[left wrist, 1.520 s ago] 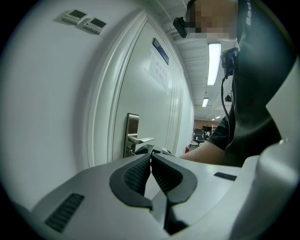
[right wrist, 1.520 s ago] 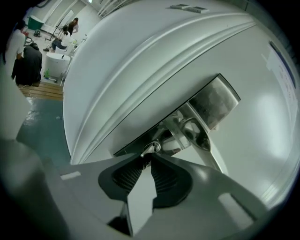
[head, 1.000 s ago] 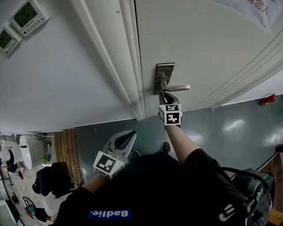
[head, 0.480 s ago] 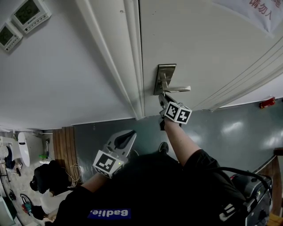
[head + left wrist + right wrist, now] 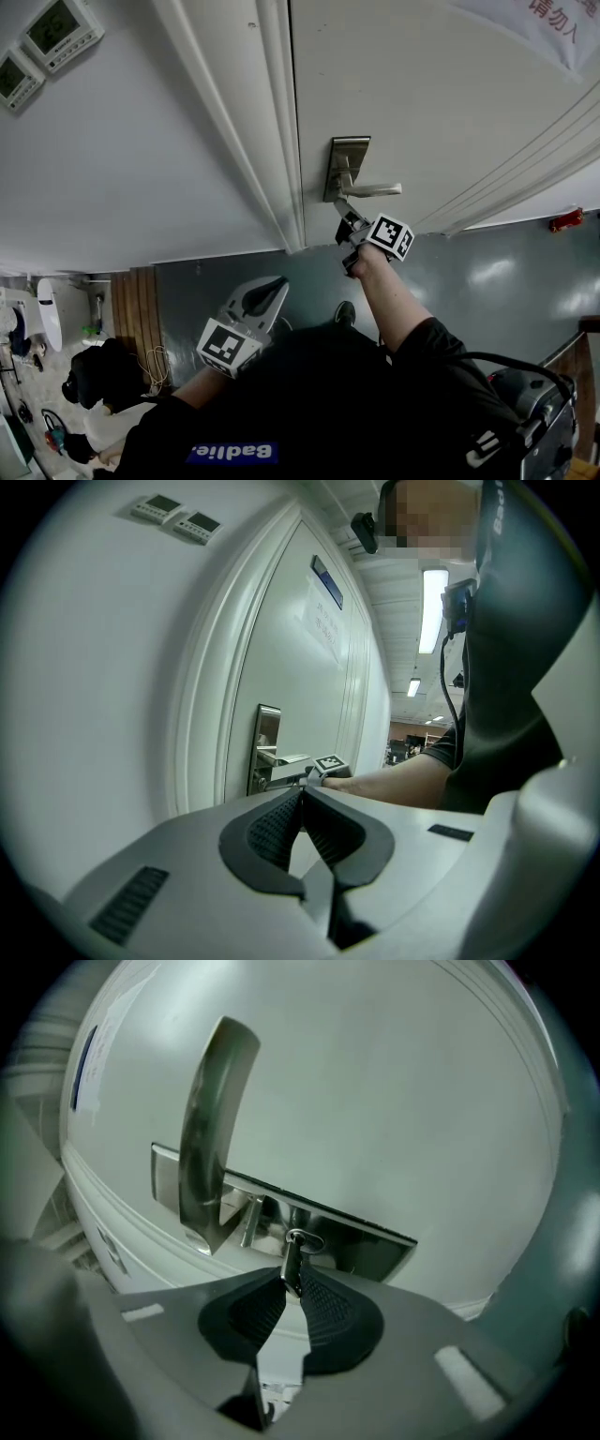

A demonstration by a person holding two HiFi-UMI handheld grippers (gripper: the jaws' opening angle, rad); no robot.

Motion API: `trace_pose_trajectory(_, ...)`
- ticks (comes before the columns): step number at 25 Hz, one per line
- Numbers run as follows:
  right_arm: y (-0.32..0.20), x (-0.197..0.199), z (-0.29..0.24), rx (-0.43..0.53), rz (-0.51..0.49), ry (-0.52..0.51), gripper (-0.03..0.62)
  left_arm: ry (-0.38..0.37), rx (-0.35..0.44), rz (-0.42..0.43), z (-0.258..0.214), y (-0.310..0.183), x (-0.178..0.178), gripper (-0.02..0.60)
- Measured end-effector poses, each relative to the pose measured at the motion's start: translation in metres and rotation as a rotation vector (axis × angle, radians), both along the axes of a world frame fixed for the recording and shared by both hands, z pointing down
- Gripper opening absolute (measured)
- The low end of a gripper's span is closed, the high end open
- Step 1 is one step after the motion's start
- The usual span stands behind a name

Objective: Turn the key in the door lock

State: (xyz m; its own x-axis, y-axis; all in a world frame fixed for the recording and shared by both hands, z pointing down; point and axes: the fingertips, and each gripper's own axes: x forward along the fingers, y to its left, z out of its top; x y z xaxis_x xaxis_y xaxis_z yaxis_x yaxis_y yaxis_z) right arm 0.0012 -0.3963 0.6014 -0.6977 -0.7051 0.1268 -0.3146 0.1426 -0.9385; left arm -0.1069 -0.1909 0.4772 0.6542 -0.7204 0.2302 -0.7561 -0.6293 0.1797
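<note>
A white door (image 5: pixel 441 103) carries a metal lock plate (image 5: pixel 345 169) with a lever handle (image 5: pixel 373 189). My right gripper (image 5: pixel 345 217) reaches up to the plate just below the handle, its marker cube (image 5: pixel 390 236) rolled over to the right. In the right gripper view its pads (image 5: pixel 323 1299) are shut on a small metal key (image 5: pixel 292 1258) that sits in the keyhole of the plate (image 5: pixel 361 1234) under the handle (image 5: pixel 211 1147). My left gripper (image 5: pixel 274 286) hangs back low at the left, shut with nothing in it (image 5: pixel 302 794).
The white door frame (image 5: pixel 244 122) runs beside the lock. Two wall controllers (image 5: pixel 58 33) sit on the wall at upper left. A paper notice (image 5: pixel 548 23) hangs on the door. A red object (image 5: pixel 566 214) lies on the grey floor at right, wooden boards (image 5: pixel 141 319) at left.
My right gripper has rolled at the lock, its marker cube swinging from below the plate over to the right. Its place has held. The left gripper has not moved.
</note>
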Motion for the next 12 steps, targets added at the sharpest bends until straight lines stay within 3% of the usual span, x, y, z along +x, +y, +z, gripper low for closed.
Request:
trace_pose_trajectory(9, 0.0006, 0.0030, 0.0050, -0.126, -0.045, -0.392, 0.018, -0.001, -0.018, -0.002, 0.0019, 0.0033, 0.0065, 0.014)
trace_pose_trajectory(12, 0.0003, 0.0037, 0.0057, -0.140, -0.073, -0.469, 0.018, -0.001, -0.022, -0.006, 0.0040, 0.0045, 0.0080, 0.014)
